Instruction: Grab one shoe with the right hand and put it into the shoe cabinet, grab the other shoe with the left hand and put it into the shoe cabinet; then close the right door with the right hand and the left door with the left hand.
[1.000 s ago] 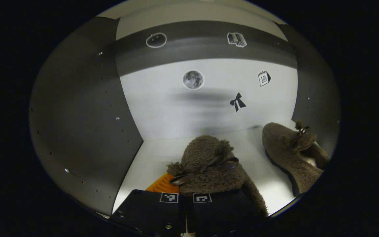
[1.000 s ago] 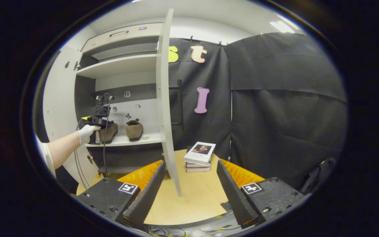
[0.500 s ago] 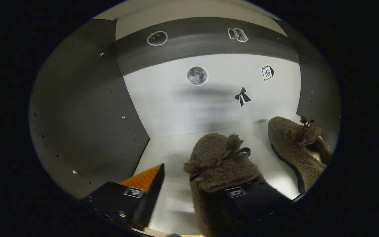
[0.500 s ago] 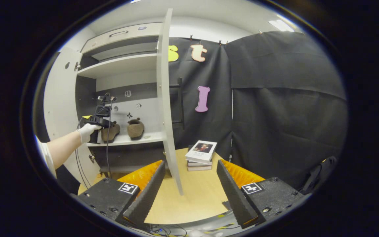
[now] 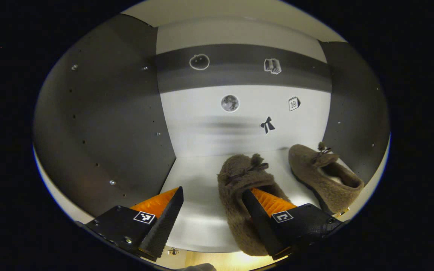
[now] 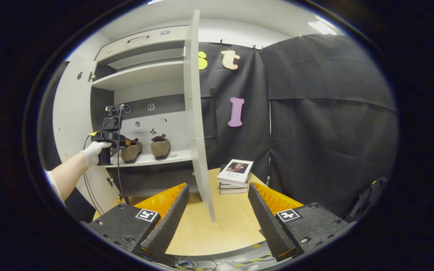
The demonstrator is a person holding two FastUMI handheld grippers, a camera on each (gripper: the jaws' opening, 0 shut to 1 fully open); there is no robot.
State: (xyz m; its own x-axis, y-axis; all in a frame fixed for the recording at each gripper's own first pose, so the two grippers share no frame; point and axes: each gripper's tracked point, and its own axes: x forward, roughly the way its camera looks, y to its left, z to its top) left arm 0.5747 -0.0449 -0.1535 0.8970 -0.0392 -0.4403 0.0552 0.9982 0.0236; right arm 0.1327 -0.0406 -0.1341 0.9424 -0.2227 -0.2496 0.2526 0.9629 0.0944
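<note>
The left gripper [image 5: 211,222] has black, ridged, wedge-shaped fingers [image 5: 164,222] backed in orange, on black blocks with small square black-and-white markers and screws. The right gripper [image 6: 217,222] looks alike. Farther off, a white-gloved hand [image 6: 93,150] and white sleeve [image 6: 53,181]; black cables [image 6: 118,165] hang.

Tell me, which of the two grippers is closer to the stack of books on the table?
Right. The right gripper hangs open above the table with the stack of books just ahead of its fingers. The left gripper is over at the cabinet shelf, beside the shoes.
</note>
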